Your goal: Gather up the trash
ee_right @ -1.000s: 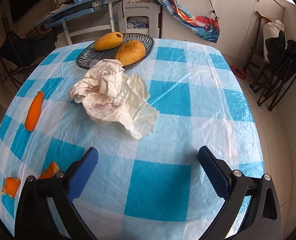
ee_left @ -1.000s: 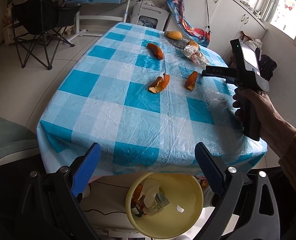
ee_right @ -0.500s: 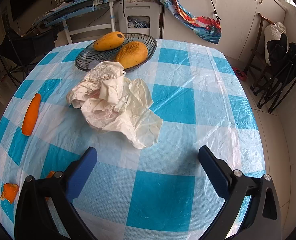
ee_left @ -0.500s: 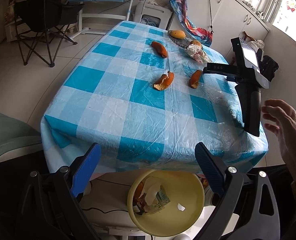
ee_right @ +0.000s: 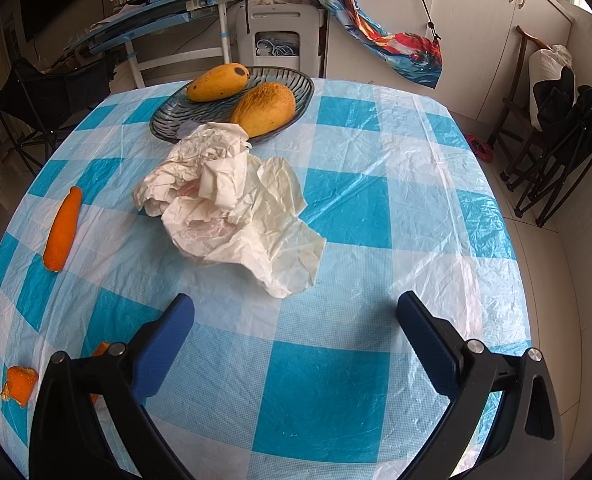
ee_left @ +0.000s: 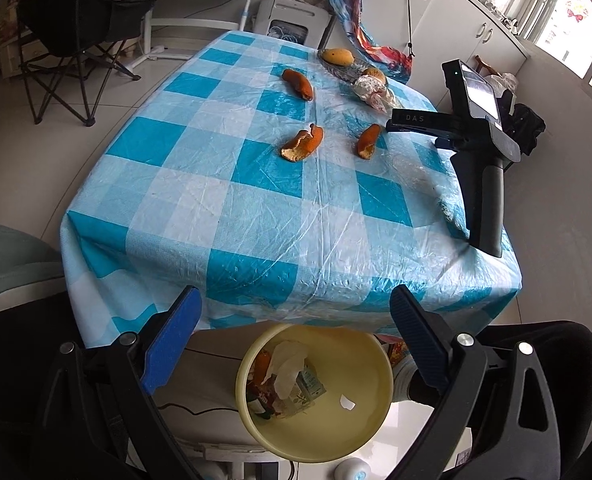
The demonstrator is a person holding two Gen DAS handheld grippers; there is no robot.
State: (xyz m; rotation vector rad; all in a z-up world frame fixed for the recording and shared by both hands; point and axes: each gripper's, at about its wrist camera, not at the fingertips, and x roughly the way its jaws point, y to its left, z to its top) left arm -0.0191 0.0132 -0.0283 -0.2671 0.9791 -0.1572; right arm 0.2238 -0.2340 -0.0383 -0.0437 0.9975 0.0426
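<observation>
My left gripper (ee_left: pixel 292 336) is open and empty, held low before the near table edge, above a yellow trash bowl (ee_left: pixel 316 392) with scraps in it. Three orange peels lie on the checked tablecloth: one far (ee_left: pixel 298 84), one in the middle (ee_left: pixel 304 144), one right of it (ee_left: pixel 368 140). My right gripper (ee_right: pixel 296 340) is open and empty, standing on the table on its own, with no hand on it in the left wrist view (ee_left: pixel 472 136). Crumpled white paper (ee_right: pixel 232 204) lies just ahead of it. A long peel (ee_right: pixel 62 228) and a small peel (ee_right: pixel 18 384) lie at its left.
A dark glass dish (ee_right: pixel 232 108) with two mangoes (ee_right: pixel 264 108) sits at the far side of the table. A folding chair (ee_left: pixel 76 40) and a desk stand left, cabinets (ee_left: pixel 456 32) at the right wall.
The hand has let go of the right gripper and left the view; that gripper stands on the table. The left gripper's view has shifted back slightly.
</observation>
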